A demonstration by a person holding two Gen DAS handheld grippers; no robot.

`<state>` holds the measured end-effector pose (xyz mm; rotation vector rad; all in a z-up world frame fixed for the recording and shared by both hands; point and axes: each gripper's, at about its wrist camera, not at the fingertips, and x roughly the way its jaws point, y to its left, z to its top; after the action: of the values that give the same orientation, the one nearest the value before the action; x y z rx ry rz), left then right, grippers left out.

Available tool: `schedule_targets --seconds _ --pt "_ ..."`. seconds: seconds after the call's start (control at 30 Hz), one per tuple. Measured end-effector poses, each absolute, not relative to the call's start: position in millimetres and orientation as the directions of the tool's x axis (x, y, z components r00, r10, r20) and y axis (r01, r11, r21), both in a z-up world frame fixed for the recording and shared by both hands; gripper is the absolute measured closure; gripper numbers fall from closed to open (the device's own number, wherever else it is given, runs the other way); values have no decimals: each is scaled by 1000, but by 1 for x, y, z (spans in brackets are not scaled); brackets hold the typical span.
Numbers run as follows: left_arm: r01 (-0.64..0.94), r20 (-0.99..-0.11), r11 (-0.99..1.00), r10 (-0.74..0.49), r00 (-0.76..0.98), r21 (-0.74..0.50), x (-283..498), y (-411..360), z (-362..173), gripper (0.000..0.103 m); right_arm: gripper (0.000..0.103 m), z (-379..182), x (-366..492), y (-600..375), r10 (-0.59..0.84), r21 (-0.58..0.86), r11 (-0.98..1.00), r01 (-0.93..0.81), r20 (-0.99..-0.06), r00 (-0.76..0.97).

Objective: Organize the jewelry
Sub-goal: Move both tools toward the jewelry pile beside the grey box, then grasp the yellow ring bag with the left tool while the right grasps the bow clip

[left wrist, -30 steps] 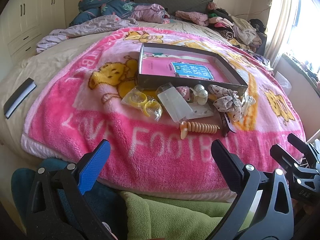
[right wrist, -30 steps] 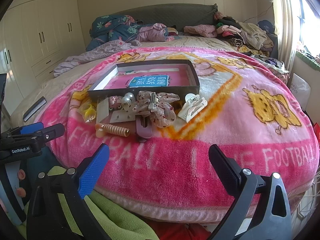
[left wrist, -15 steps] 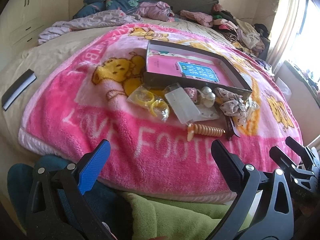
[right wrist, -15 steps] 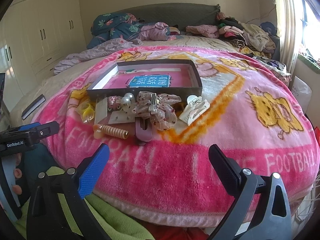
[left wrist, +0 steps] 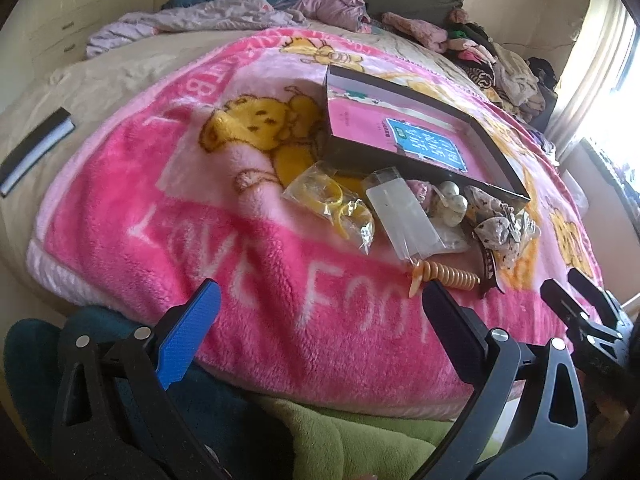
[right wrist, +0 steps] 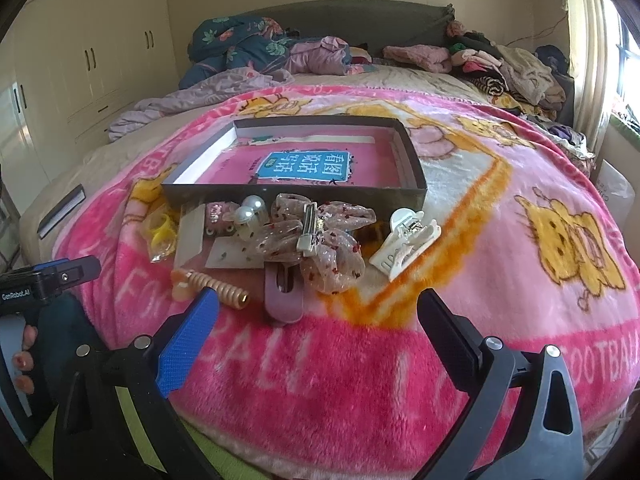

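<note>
A pink fleece blanket (right wrist: 460, 320) printed with yellow bears and white lettering covered the bed (right wrist: 392, 76). Near the grey headboard (right wrist: 360, 20) lay a dark floral quilt (right wrist: 236, 46), a lilac sheet (right wrist: 188, 98) and crumpled pink garments (right wrist: 320, 54). A heap of mixed clothes (right wrist: 516, 68) sat at the far right corner. Cream wardrobe doors (right wrist: 92, 48) lined the left wall. A dark book (left wrist: 36, 148) rested on the beige sheet, well apart from the blanket's clutter. Green fabric (left wrist: 360, 436) showed below the blanket's edge.

One box (right wrist: 412, 184), one white claw clip (right wrist: 404, 246), one coil tie (right wrist: 218, 290), two open claws (right wrist: 318, 322).
</note>
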<state>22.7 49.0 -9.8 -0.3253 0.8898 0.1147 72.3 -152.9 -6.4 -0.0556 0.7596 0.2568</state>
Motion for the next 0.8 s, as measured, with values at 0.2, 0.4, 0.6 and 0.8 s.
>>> schedule_targets --seconds 0.2,0.4,0.6,0.8 --pt "-227 -791 938 -75 607 -264 44 55 -21 10 6 -12 91 -155 213 46 966 -253 -696 686" --pt "-177 -802 969 -34 596 -172 71 49 -29 10 6 -19 112 -155 233 70 963 -262 -704 671" --pt "-107 -825 991 -8 565 -82 93 52 -39 10 14 -25 135 -152 254 96 958 -269 -720 646" --pt "-48 -831 998 -12 556 -47 104 54 -43 10 37 -32 151 -144 274 111 951 -289 -735 621"
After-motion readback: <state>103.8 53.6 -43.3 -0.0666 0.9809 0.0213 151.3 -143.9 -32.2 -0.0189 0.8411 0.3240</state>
